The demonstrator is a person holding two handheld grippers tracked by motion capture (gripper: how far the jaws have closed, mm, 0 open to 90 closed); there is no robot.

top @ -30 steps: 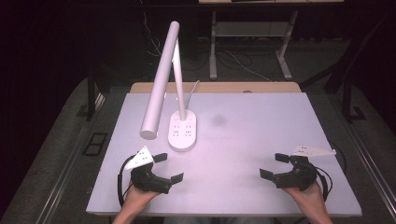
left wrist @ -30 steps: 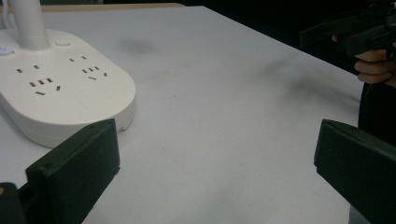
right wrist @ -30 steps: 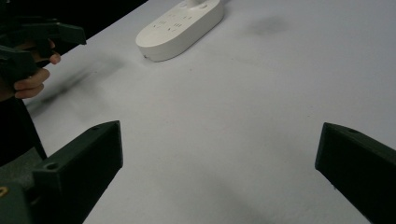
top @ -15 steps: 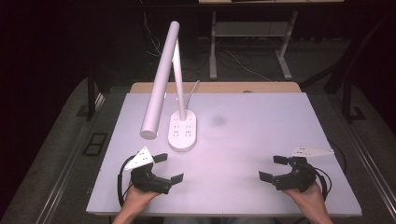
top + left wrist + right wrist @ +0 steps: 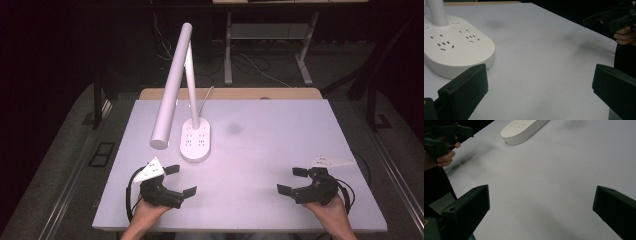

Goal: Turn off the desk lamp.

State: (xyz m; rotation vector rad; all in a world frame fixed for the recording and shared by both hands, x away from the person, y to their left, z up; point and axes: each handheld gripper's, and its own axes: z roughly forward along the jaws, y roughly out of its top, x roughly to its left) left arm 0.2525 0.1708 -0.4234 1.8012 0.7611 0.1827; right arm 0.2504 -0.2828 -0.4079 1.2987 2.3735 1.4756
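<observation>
A white desk lamp stands at the table's left middle, its oval base (image 5: pixel 195 142) carrying several socket outlets and its long tube head (image 5: pixel 170 90) leaning forward. My left gripper (image 5: pixel 181 180) rests near the front left edge, open and empty, just in front of the lamp base (image 5: pixel 456 50). My right gripper (image 5: pixel 292 181) sits near the front right edge, open and empty, pointing left. Each gripper view shows wide-apart jaws over bare table, left gripper (image 5: pixel 539 95) and right gripper (image 5: pixel 540 212). The lamp base (image 5: pixel 524 128) lies far off in the right gripper view.
The white table top (image 5: pixel 260 150) has a faint dark smudge (image 5: pixel 233 129) right of the lamp. The lamp's cord (image 5: pixel 207 97) runs off the back edge. Dark floor and table legs lie beyond. The other hand and its gripper (image 5: pixel 614 17) show at the far right.
</observation>
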